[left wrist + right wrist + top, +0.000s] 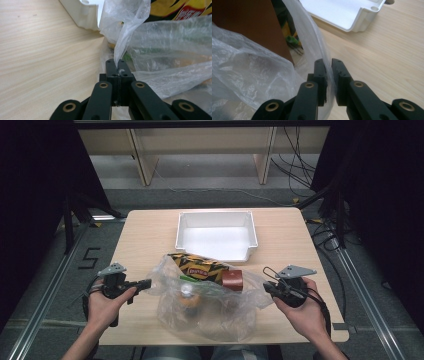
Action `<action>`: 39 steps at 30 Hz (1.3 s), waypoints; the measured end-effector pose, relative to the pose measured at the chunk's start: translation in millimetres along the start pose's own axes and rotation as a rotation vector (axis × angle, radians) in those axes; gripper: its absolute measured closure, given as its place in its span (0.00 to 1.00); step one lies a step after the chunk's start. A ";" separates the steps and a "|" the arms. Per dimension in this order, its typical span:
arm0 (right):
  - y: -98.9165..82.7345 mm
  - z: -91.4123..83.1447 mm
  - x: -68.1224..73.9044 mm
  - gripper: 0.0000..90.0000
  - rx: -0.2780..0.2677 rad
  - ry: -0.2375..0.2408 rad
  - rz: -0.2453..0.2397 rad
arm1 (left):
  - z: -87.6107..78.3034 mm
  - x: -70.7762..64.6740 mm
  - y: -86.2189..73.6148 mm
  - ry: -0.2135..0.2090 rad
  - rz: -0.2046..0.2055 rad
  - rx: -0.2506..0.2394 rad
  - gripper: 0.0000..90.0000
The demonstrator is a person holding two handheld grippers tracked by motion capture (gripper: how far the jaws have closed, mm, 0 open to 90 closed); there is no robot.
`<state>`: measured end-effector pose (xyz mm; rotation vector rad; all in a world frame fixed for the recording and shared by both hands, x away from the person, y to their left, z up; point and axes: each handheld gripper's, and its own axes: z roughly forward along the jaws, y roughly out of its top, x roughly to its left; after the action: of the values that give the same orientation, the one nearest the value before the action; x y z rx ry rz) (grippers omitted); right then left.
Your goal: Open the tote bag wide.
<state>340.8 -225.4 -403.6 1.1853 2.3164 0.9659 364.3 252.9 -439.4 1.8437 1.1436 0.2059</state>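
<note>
Clear plastic bag (207,302) spread at near centre of wooden table (295,240), snack packet (200,267) and brown box (231,280) seen inside. Bag's left edge pinched flat by left gripper (116,65). Right gripper (329,65) narrowed around right edge, slight gap kept. White tray (216,236) placed beyond bag.

Clear plastic bag (210,305) is lying crumpled on the near half of the bench (145,235), mouth facing the white tray (216,236) beyond it. A yellow-black snack packet (200,267) and a brown box (231,280) are poking out of the mouth; a bottle with a white cap (186,291) is showing through the film. Both side edges are being pinched.
</note>
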 end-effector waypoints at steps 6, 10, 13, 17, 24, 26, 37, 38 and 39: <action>-0.1 4.2 2.7 0.87 0.002 -0.003 0.022 | 4.5 0.6 -0.3 -0.002 -0.003 -0.001 0.99; 2.4 3.7 0.8 0.90 0.022 -0.004 0.011 | 6.6 -0.6 1.4 0.027 0.022 0.011 0.99; -0.3 8.4 -1.5 0.92 0.034 -0.025 -0.018 | 9.7 1.5 -1.1 0.034 0.015 0.028 0.99; -4.6 14.7 -2.4 0.92 0.079 -0.016 0.000 | 9.1 5.7 -3.5 0.045 0.035 0.070 0.99; -2.0 8.2 -3.4 0.81 0.028 -0.017 -0.002 | -7.7 -11.0 5.7 0.050 0.075 -0.073 0.60; -0.8 5.9 -1.8 0.79 0.024 -0.012 0.023 | -15.9 -18.3 9.4 0.043 0.120 -0.109 0.53; 4.8 4.6 -2.0 0.73 -0.041 -0.012 -0.016 | -43.9 -74.6 25.5 -0.109 0.378 -0.195 0.44; 4.8 4.6 -2.0 0.73 -0.041 -0.012 -0.016 | -43.9 -78.0 26.3 -0.112 0.387 -0.197 0.44; 5.0 3.6 -1.6 0.72 -0.042 -0.013 -0.006 | -42.2 -83.1 27.5 -0.126 0.404 -0.203 0.44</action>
<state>346.7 -223.1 -402.5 1.1641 2.2776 0.9968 311.9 210.7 -369.3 1.8585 0.6301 0.4142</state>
